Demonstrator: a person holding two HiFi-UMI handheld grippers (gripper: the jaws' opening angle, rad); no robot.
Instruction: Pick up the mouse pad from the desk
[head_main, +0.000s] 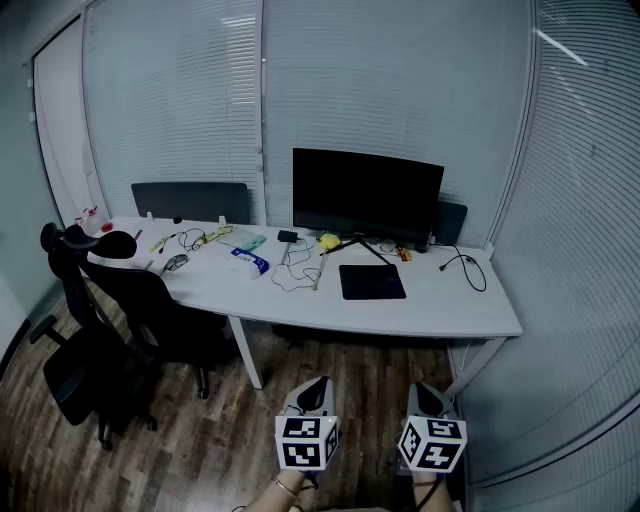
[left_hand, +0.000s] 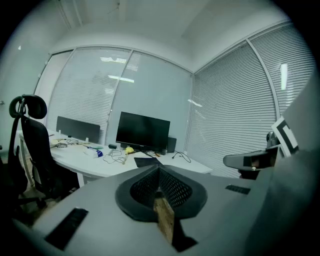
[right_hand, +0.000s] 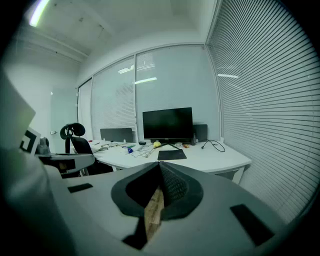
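Starting with the head view, the whole white desk (head_main: 440, 305) is shown from above, which neither gripper view gives. The black mouse pad (head_main: 372, 282) is seen lying flat on it, just in front of the monitor (head_main: 366, 193), at 12 o'clock from the two grippers. Its long axis is read as running from 9 to 3 o'clock, along the desk's front edge. A black office chair (head_main: 100, 320) is placed at 9 o'clock of the pad, well apart from it. The left gripper (head_main: 314, 388) and right gripper (head_main: 428, 392) are held low over the wood floor, far from the desk. Only square black-and-white markers are shown on their cubes; no readable writing is found.

In the left gripper view, the jaws of the left gripper (left_hand: 159, 172) are seen pressed together with nothing between them. The mouse pad (left_hand: 146, 161) is glimpsed just above them at 12 o'clock, and the right gripper (left_hand: 250, 161) is caught at 3 o'clock.

In the right gripper view, the right gripper (right_hand: 160, 170) is likewise seen closed and empty. The mouse pad (right_hand: 172, 154) is shown more plainly here, and the left gripper (right_hand: 65, 162) is caught at 9 o'clock.
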